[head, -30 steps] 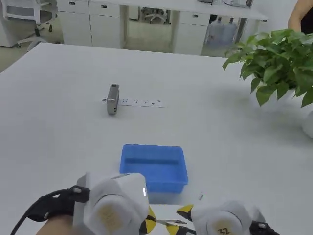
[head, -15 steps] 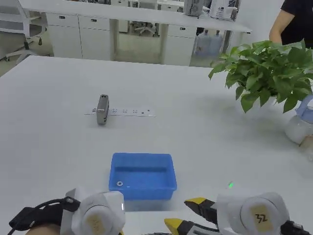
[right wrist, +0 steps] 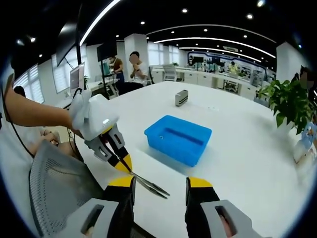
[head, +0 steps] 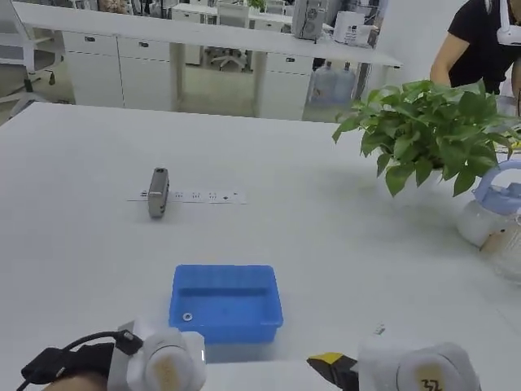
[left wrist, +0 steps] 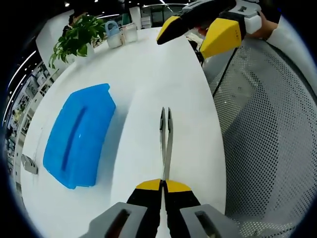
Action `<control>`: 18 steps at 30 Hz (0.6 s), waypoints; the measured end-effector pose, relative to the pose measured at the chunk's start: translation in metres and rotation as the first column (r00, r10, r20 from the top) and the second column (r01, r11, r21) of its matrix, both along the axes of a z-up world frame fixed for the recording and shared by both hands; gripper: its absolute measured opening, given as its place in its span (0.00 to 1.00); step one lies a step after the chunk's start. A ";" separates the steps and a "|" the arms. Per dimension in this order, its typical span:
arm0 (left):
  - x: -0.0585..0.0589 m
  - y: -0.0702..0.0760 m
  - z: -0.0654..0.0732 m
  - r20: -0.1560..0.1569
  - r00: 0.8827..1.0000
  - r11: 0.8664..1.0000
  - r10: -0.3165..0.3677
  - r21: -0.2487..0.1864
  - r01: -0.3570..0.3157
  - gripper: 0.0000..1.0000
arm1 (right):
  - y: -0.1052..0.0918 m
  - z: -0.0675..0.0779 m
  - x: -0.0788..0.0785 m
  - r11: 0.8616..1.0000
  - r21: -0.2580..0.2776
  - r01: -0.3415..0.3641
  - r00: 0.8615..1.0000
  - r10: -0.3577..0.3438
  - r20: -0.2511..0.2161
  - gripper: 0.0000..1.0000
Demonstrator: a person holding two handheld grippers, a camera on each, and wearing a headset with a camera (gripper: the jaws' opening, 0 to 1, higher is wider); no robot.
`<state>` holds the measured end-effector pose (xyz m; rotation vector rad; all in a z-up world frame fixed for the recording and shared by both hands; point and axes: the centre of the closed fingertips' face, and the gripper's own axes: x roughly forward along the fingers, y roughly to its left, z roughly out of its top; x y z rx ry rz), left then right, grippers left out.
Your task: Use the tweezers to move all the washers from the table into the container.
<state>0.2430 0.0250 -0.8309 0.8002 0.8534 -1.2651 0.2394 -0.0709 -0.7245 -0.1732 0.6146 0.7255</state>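
The tweezers (left wrist: pixel 165 136) are clamped in the closed jaws of the left gripper (left wrist: pixel 163 184). Their two tips are drawn nearly together, and nothing is seen between them. The right gripper (right wrist: pixel 159 183) is held with its jaws apart and empty, and in its own view the tweezer tips are seen lying between them without contact.

In the left gripper view the tweezers' long axis is pointed to 12 o'clock. The blue container (left wrist: pixel 101 106) is laid off at 9 to 10 o'clock from it — near but apart, its long side roughly parallel.

One washer (head: pixel 187 317) is seen inside the container, at its 7 o'clock corner in the head view. Whether washers lie on the table cannot be told.

The left gripper is judged the nearer one — for a drop, the tips would have to be swung toward 10 o'clock.
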 end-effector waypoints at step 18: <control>0.007 0.030 0.030 -0.096 0.824 0.797 0.558 -0.213 -0.564 0.57 | 0.002 0.015 -0.003 0.997 0.077 0.022 1.000 -0.021 -0.016 0.54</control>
